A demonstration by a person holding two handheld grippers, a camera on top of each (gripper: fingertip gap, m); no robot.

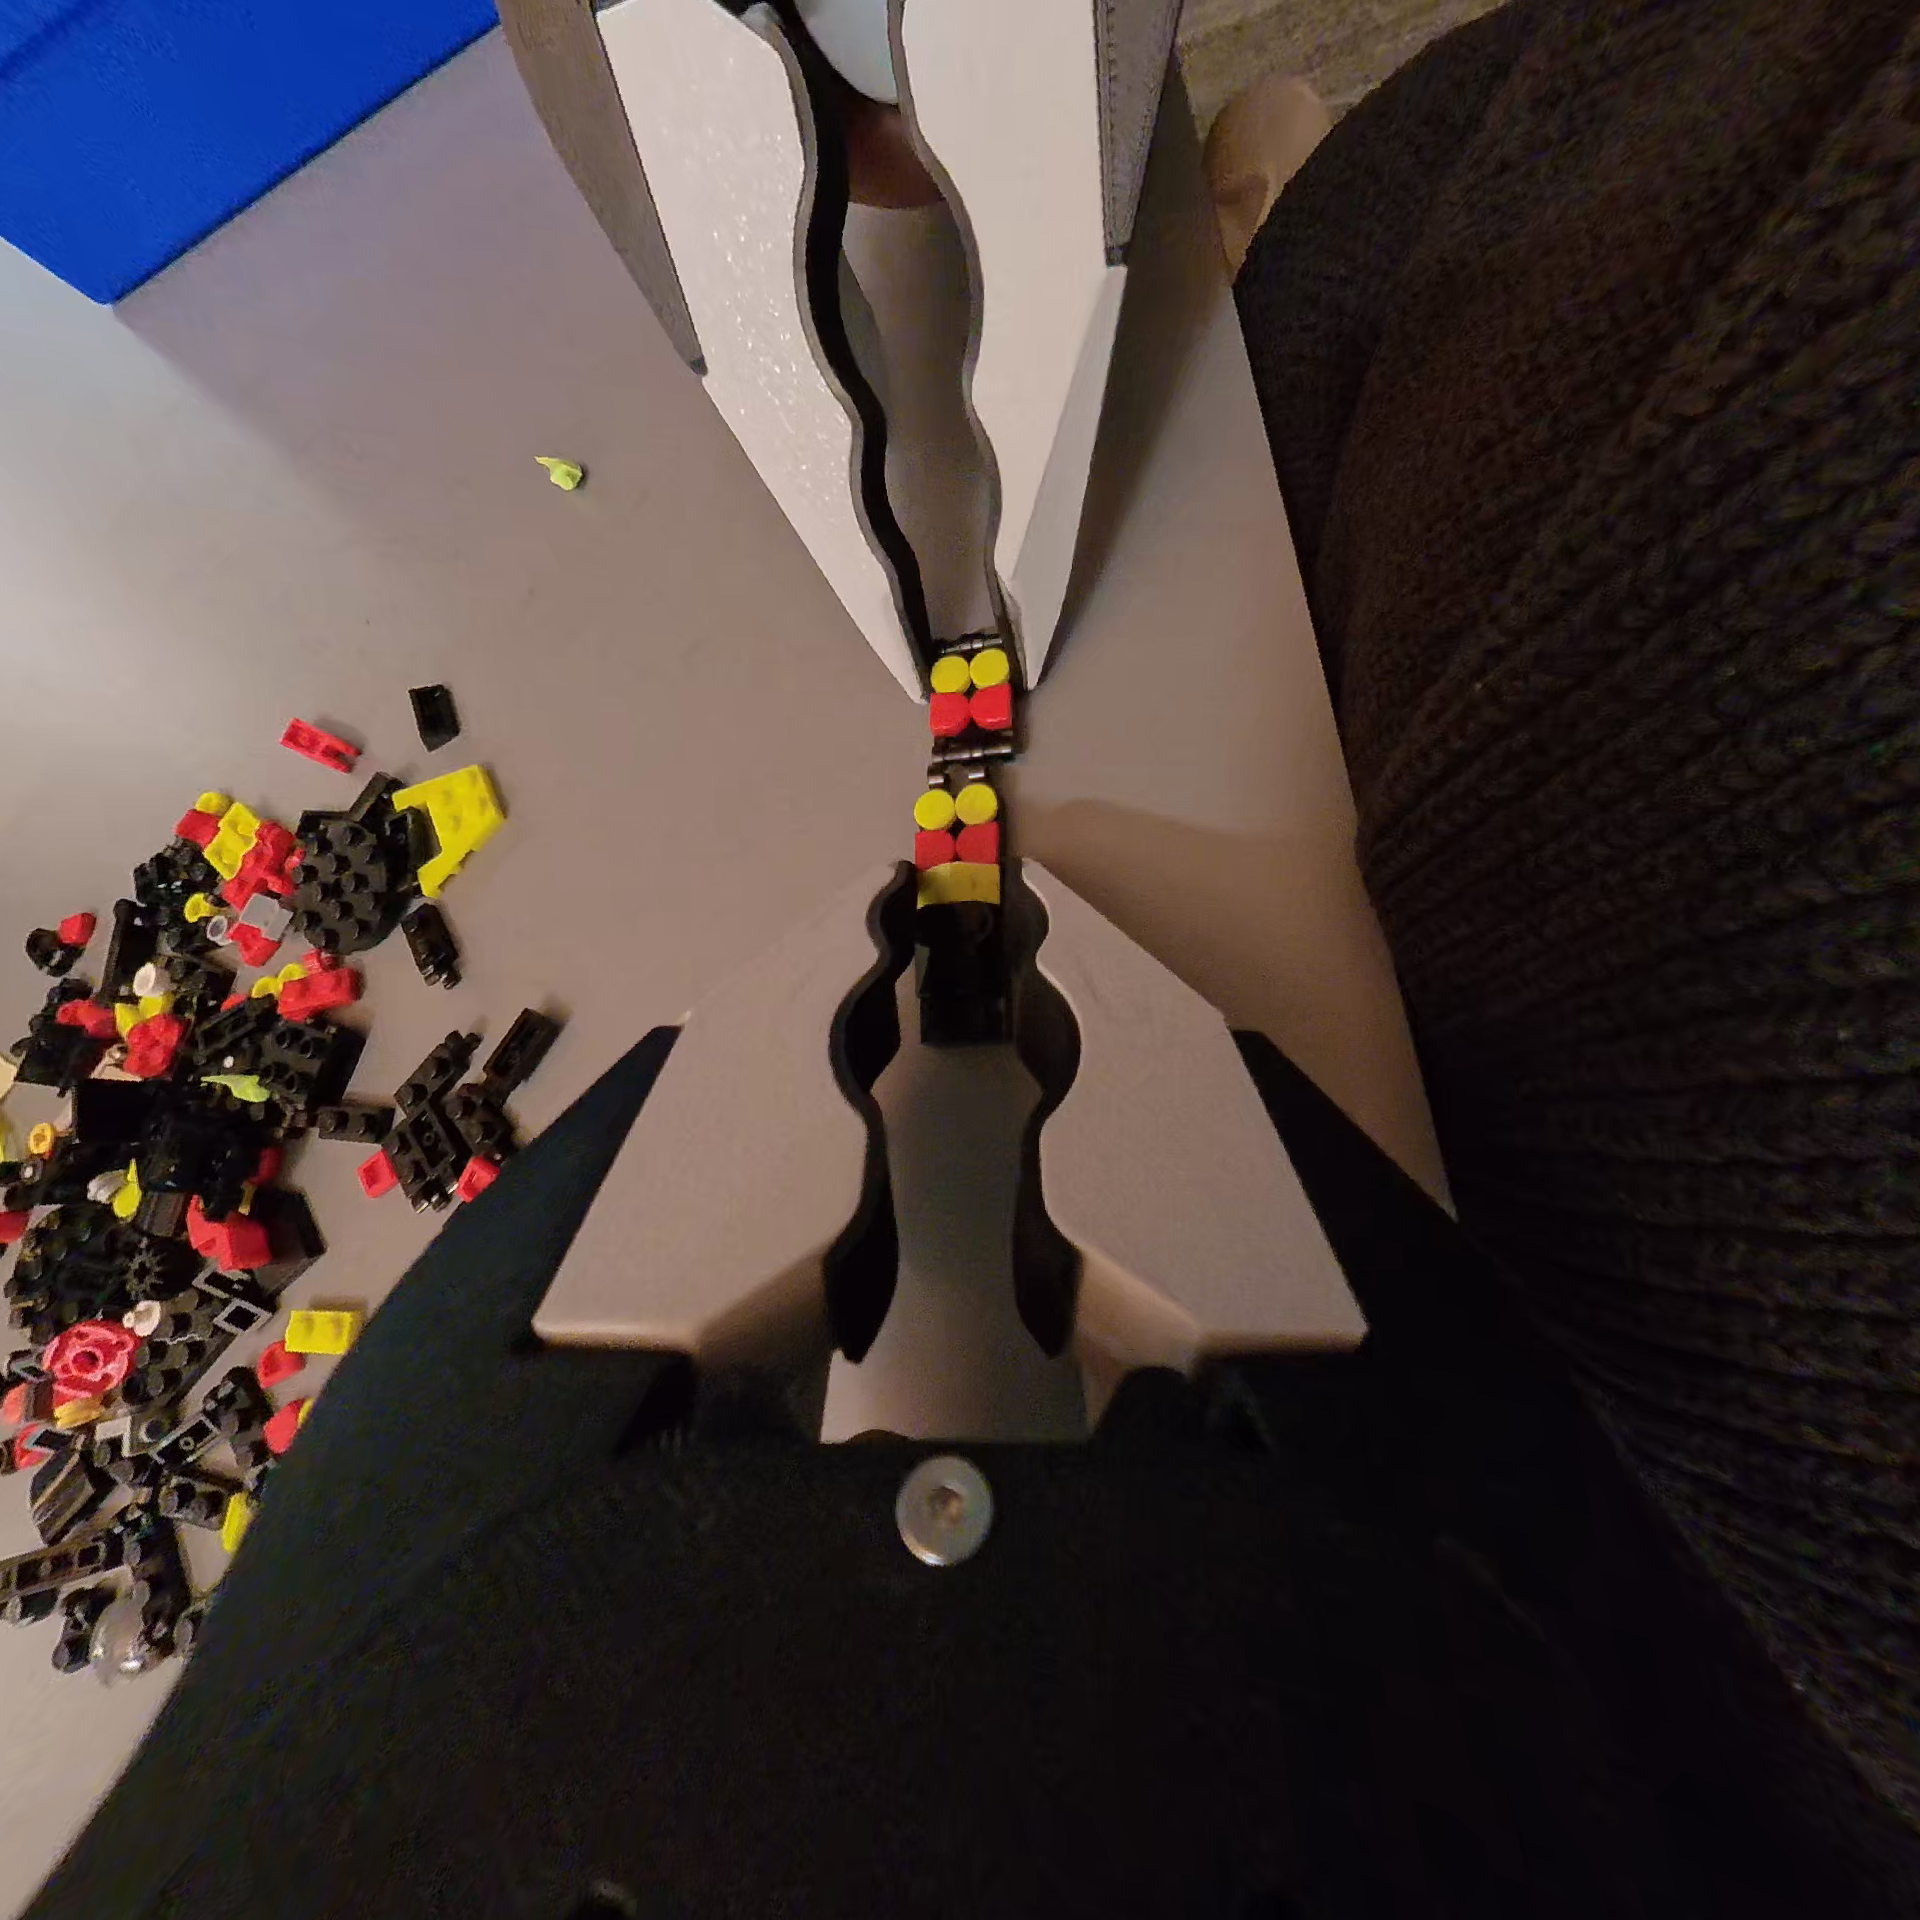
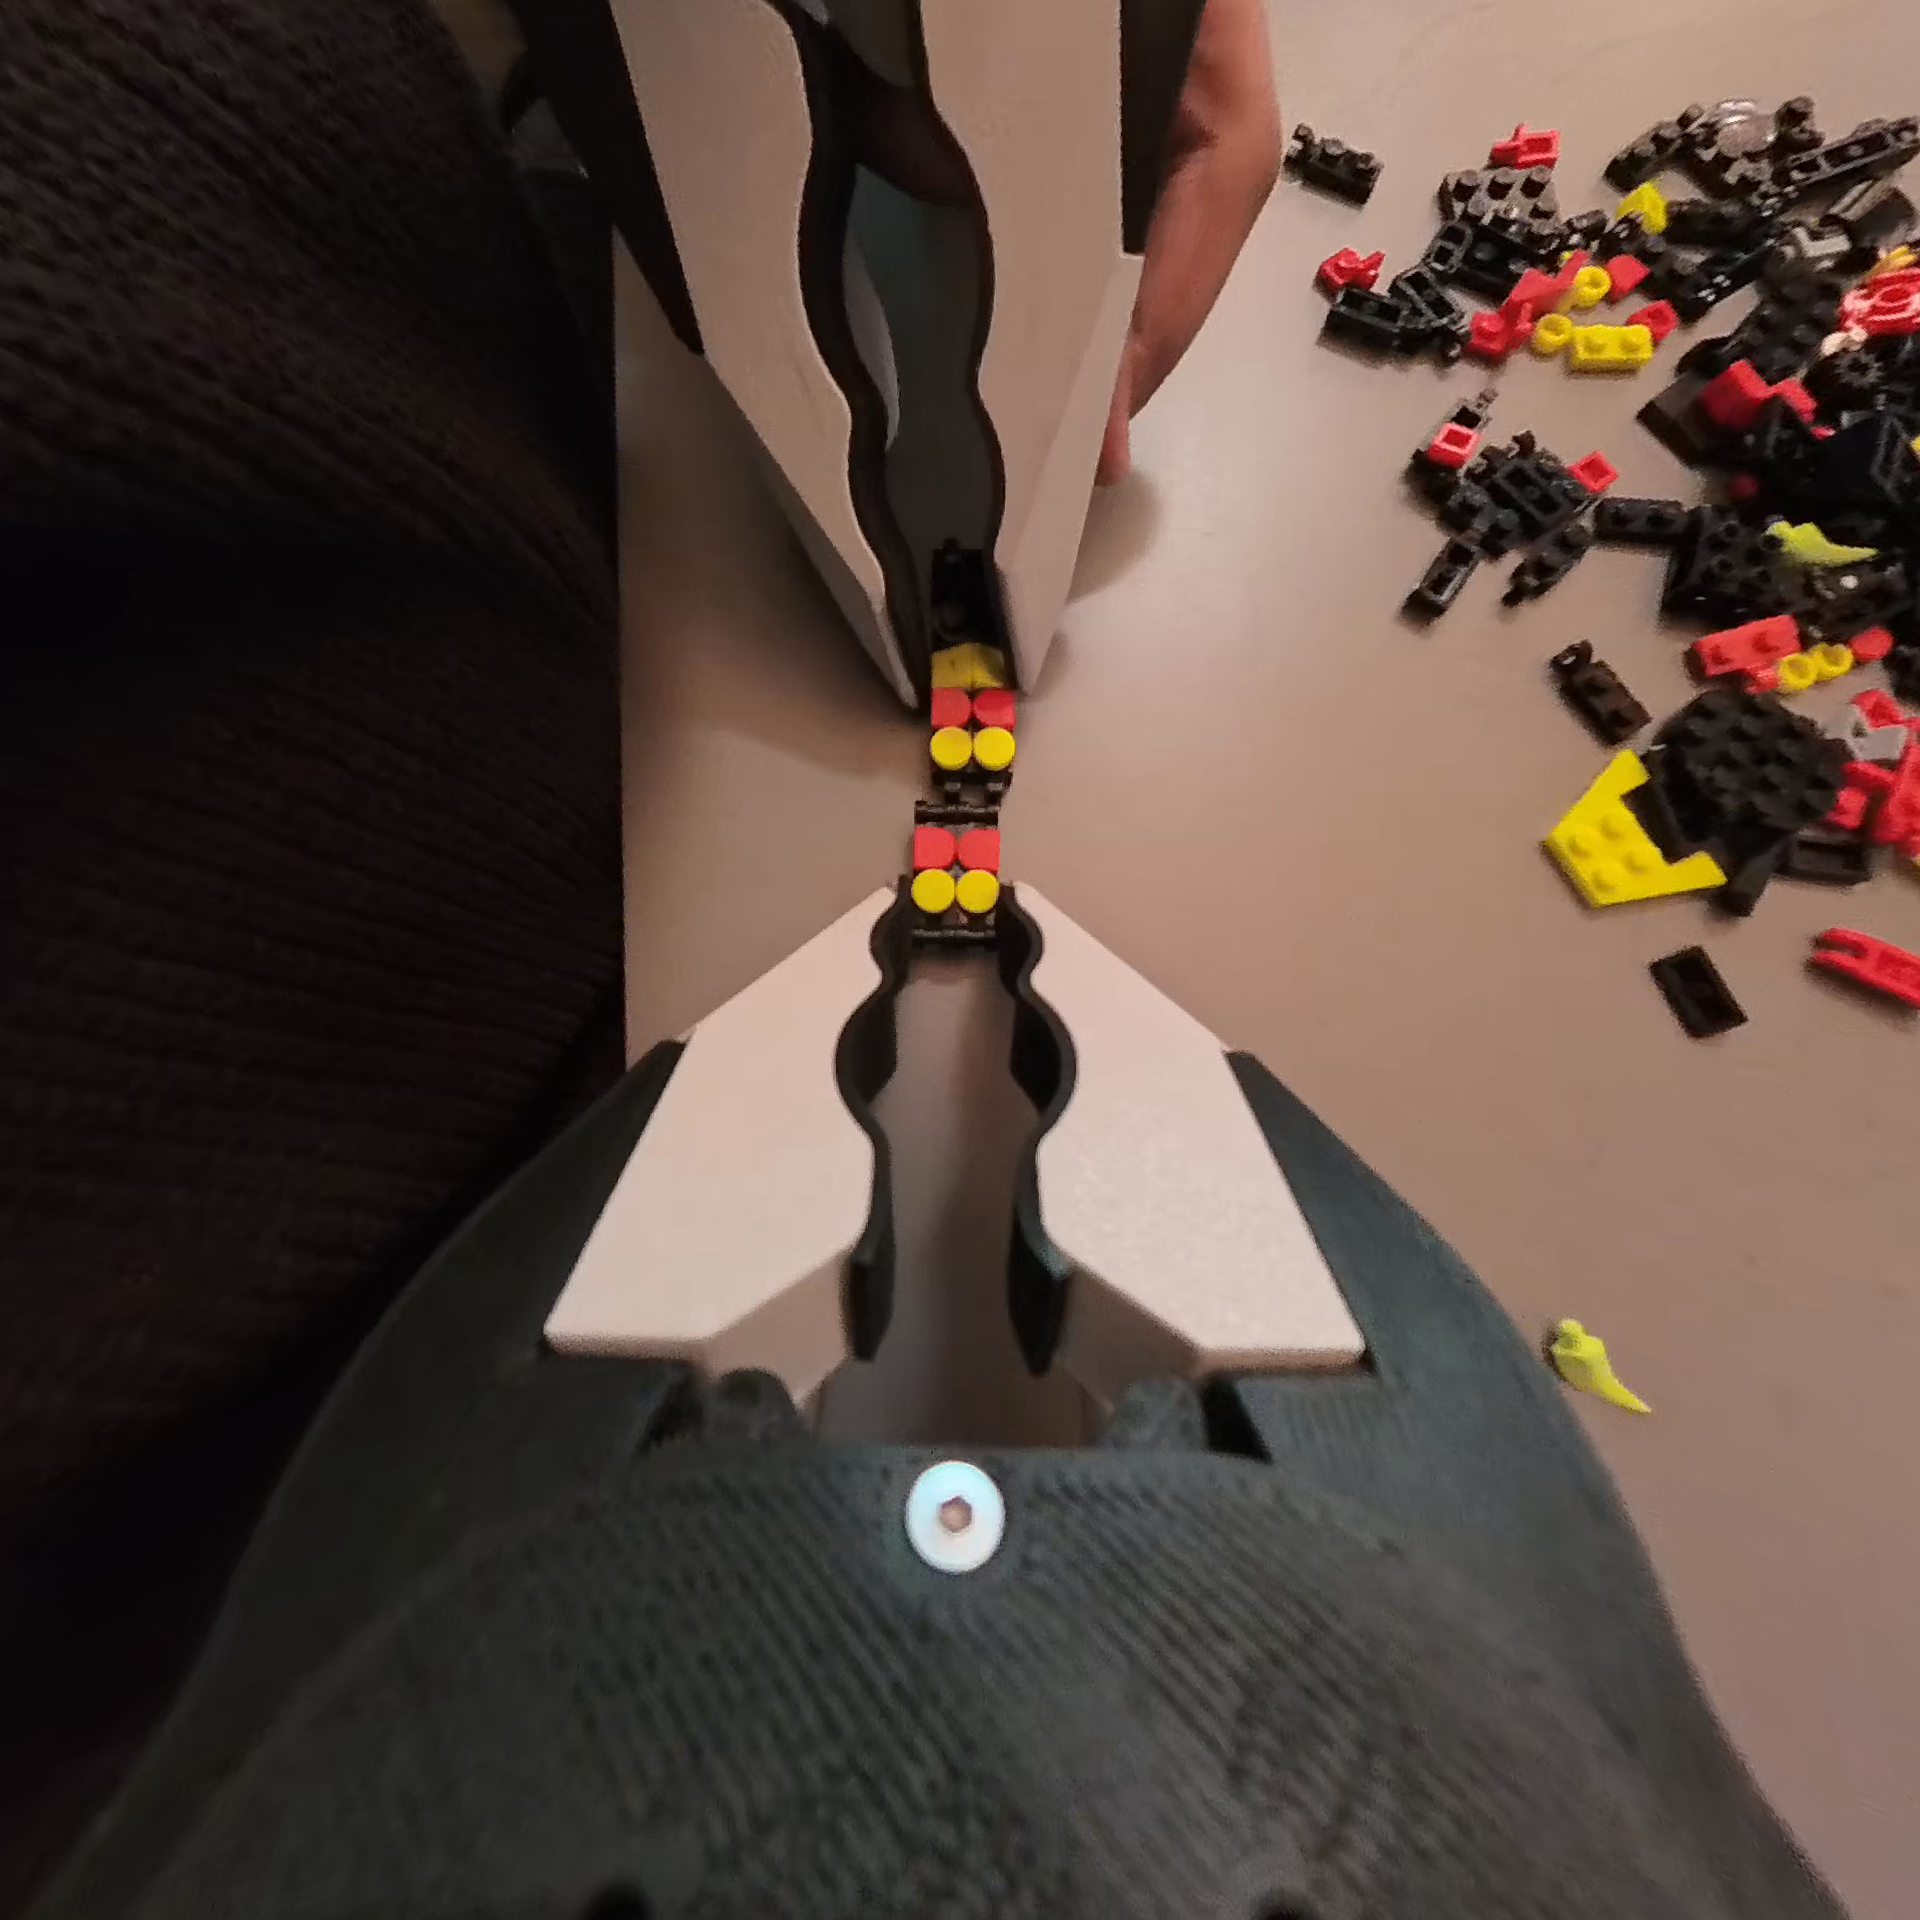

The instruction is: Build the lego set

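Observation:
Two short black lego segments topped with red and yellow round studs meet end to end at a black hinge (image 1: 971, 758) above the table. My left gripper (image 1: 956, 904) is shut on the near segment (image 1: 956, 831), which carries a yellow slope and a black piece behind it. My right gripper (image 2: 956, 920) is shut on the other segment (image 2: 956, 871). The grippers face each other, tips a stud or two apart. The right gripper also shows in the left wrist view (image 1: 975, 675), and the left in the right wrist view (image 2: 966, 681). I cannot tell whether the hinge is clipped together.
A pile of loose black, red and yellow bricks (image 1: 208, 1091) lies on the grey table (image 1: 520, 623), also in the right wrist view (image 2: 1714, 468). A lime claw piece (image 2: 1595, 1361) lies apart. A blue box (image 1: 208, 125) stands behind. A dark knit garment (image 1: 1610, 727) borders the table edge.

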